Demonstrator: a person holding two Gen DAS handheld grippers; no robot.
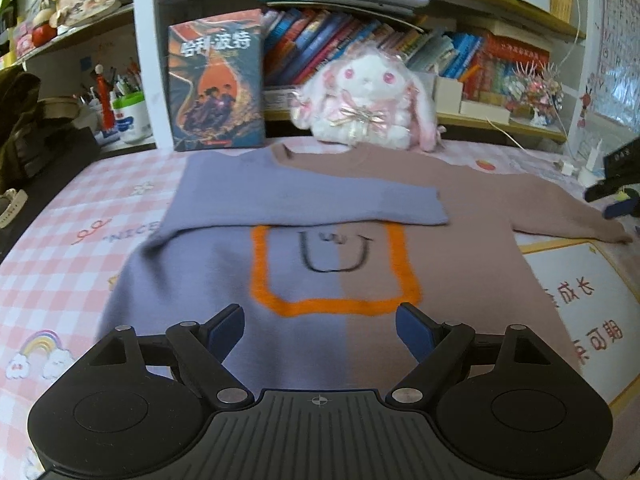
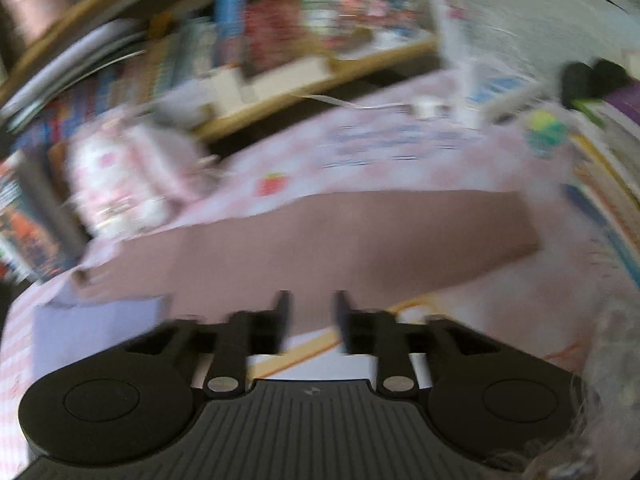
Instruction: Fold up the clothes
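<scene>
A sweater (image 1: 320,264), half lilac and half dusty pink with an orange square outline on the chest, lies flat on the pink checked bedsheet (image 1: 60,264). Its lilac sleeve (image 1: 304,200) is folded across the chest. Its pink sleeve (image 1: 560,216) stretches out to the right. My left gripper (image 1: 320,320) is open and empty above the sweater's lower hem. My right gripper (image 2: 310,312) is open with a narrow gap and empty, just short of the pink sleeve (image 2: 360,236). The right wrist view is motion-blurred.
A white and pink plush rabbit (image 1: 364,100) and an upright book (image 1: 218,84) stand behind the collar, before shelves of books (image 1: 400,40). A printed white board (image 1: 584,288) lies right of the sweater. The other gripper (image 1: 616,188) shows at the right edge.
</scene>
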